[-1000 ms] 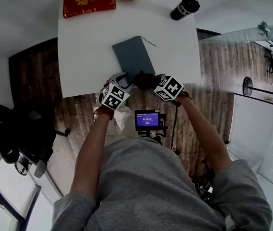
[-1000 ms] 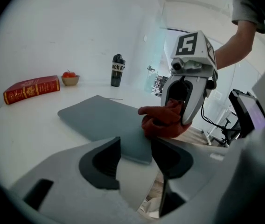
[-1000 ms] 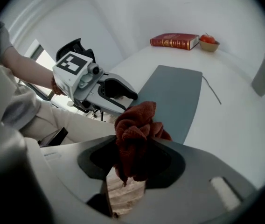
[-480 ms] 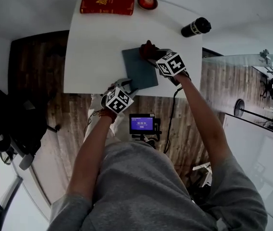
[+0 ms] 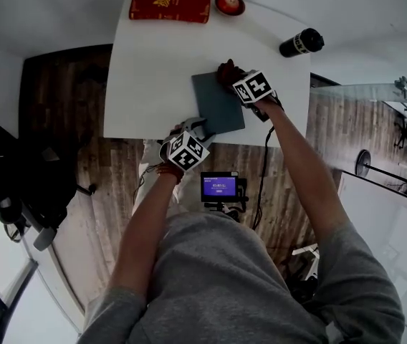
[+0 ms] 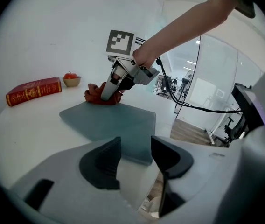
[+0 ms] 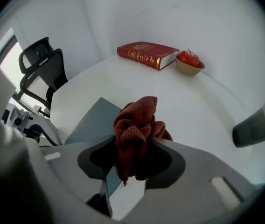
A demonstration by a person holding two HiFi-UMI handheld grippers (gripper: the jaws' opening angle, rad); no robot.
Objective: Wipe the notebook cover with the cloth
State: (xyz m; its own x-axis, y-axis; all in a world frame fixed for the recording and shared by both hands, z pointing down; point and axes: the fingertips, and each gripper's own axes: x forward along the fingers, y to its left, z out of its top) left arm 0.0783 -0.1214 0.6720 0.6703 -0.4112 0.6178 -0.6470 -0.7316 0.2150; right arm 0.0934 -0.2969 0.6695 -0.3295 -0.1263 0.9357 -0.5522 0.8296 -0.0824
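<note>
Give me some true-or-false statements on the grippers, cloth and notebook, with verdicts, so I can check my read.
1. The right gripper is shut on the cloth. True.
2. The cloth is at the notebook's near edge. False: it is at the far corner.
3. The left gripper's jaws stand apart. True.
4. The red book lies on the notebook. False: it lies apart from it, at the table's far edge.

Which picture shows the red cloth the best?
The right gripper view: the cloth fills the middle, bunched between the jaws of the right tool. The left gripper view shows it small, far off; the head view shows only a dark bit.
</note>
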